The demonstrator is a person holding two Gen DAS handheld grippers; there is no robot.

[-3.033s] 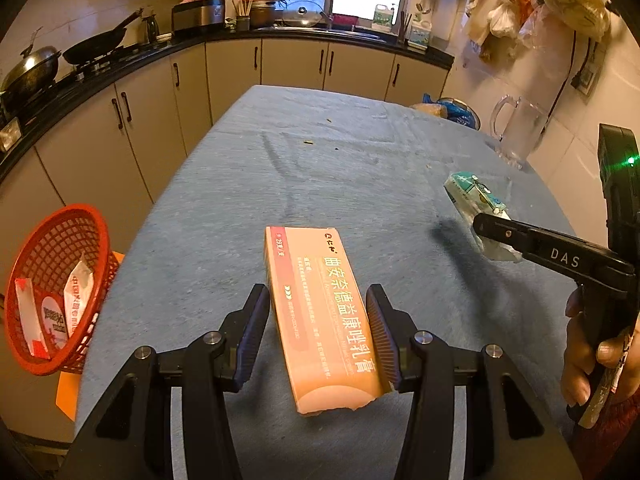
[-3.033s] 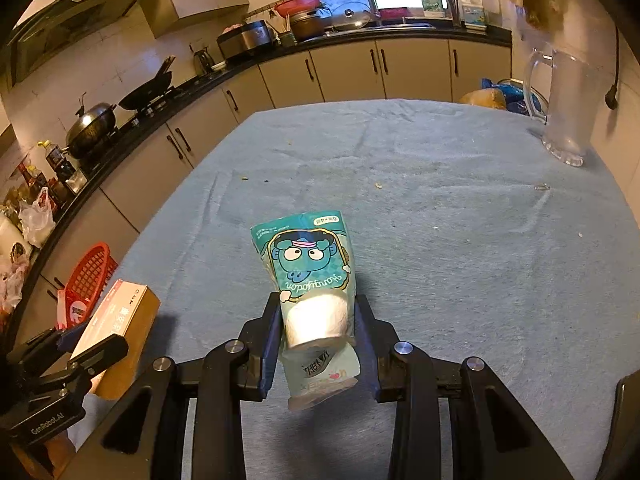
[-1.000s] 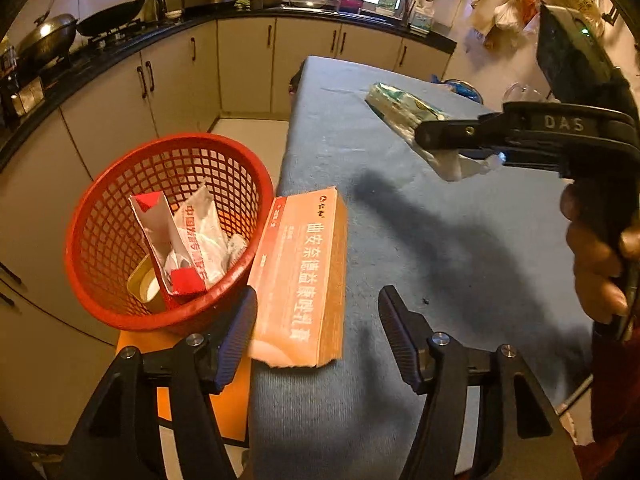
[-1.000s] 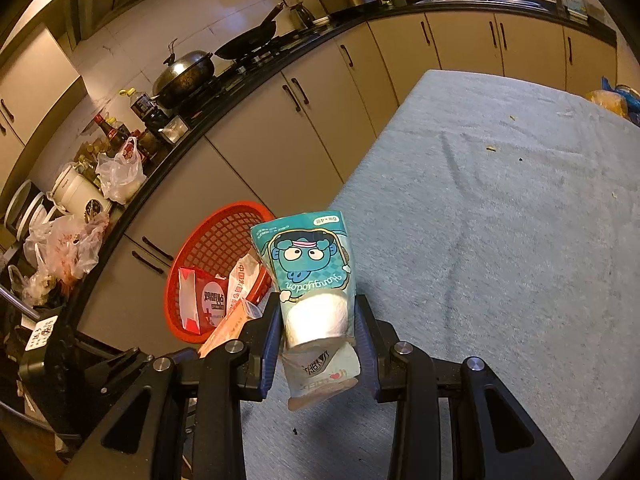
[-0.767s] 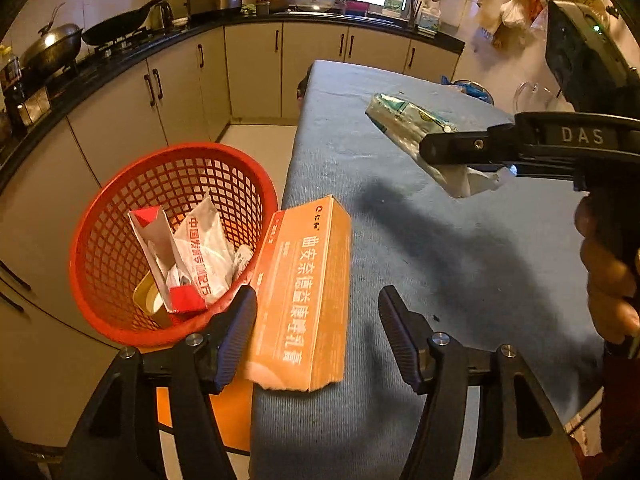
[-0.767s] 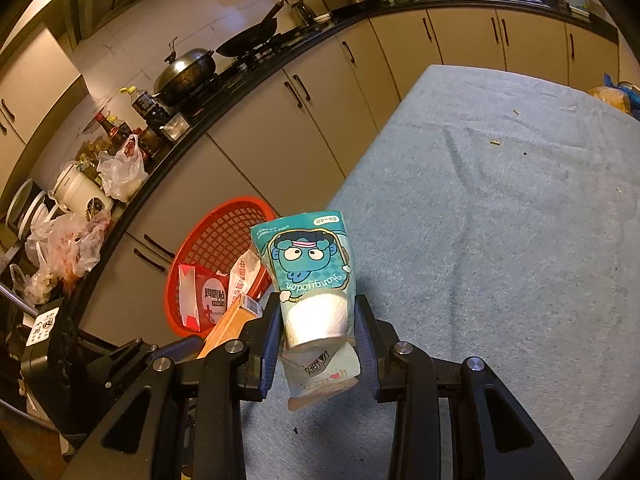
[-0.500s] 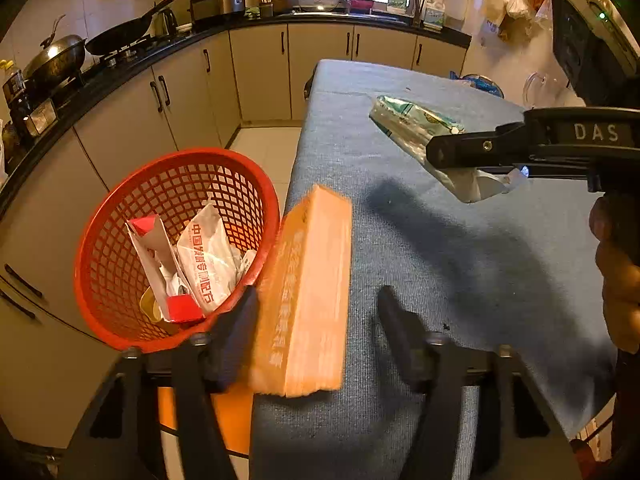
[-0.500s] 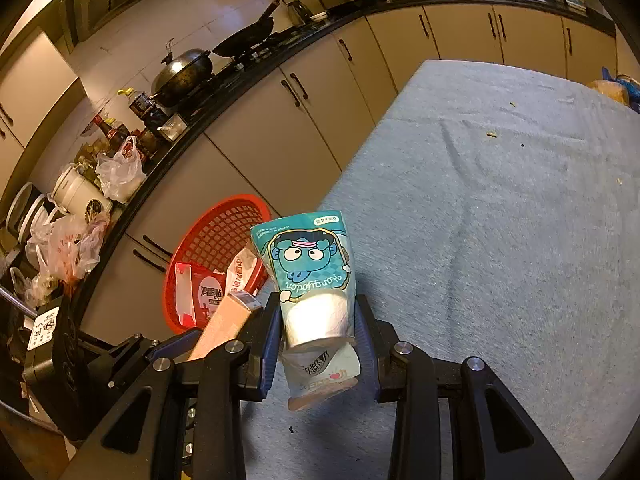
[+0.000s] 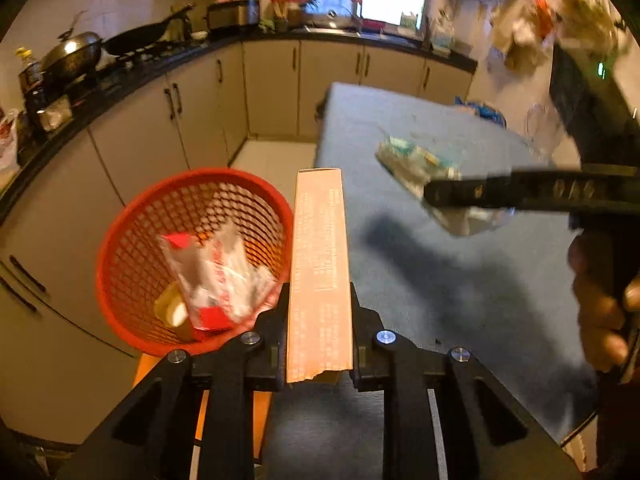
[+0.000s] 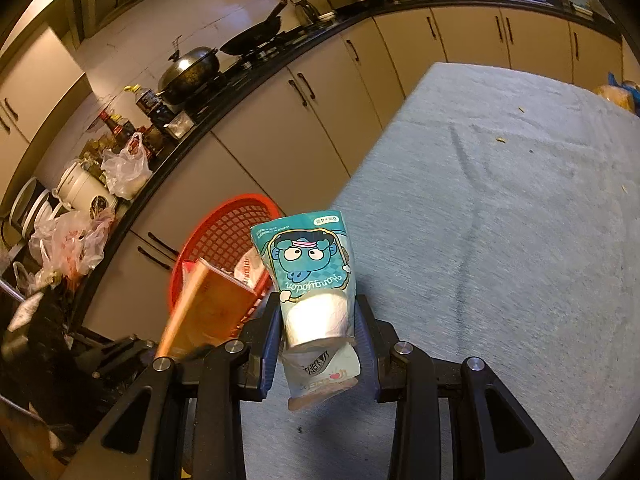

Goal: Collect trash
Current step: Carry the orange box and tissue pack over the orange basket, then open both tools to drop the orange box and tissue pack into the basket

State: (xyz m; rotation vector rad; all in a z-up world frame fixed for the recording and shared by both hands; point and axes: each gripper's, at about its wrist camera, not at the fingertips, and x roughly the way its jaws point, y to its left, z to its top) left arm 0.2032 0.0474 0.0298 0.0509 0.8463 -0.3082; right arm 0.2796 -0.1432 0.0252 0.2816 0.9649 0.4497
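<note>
My left gripper (image 9: 319, 308) is shut on an orange carton box (image 9: 319, 264), held on edge at the table's left edge beside the red mesh basket (image 9: 120, 248). The basket holds several wrappers (image 9: 212, 276). My right gripper (image 10: 318, 320) is shut on a teal tissue-roll pack (image 10: 310, 272) with a cartoon face, held above the table near the same edge. In the right wrist view the orange box (image 10: 208, 304) and the basket (image 10: 224, 224) lie to the left. In the left wrist view the tissue pack (image 9: 416, 160) shows in the right gripper's fingers (image 9: 480, 192).
The blue-grey clothed table (image 10: 500, 220) stretches ahead and right. Kitchen cabinets (image 9: 160, 128) and a cluttered counter run along the left and back. A clear jug (image 9: 540, 128) and a blue bag (image 9: 484, 110) stand at the table's far right. The basket rests on an orange stool (image 9: 144, 368).
The orange box has turned onto its edge and my left gripper has closed on it. Both grippers moved from mid-table to the left edge by the basket. The right gripper keeps its pack.
</note>
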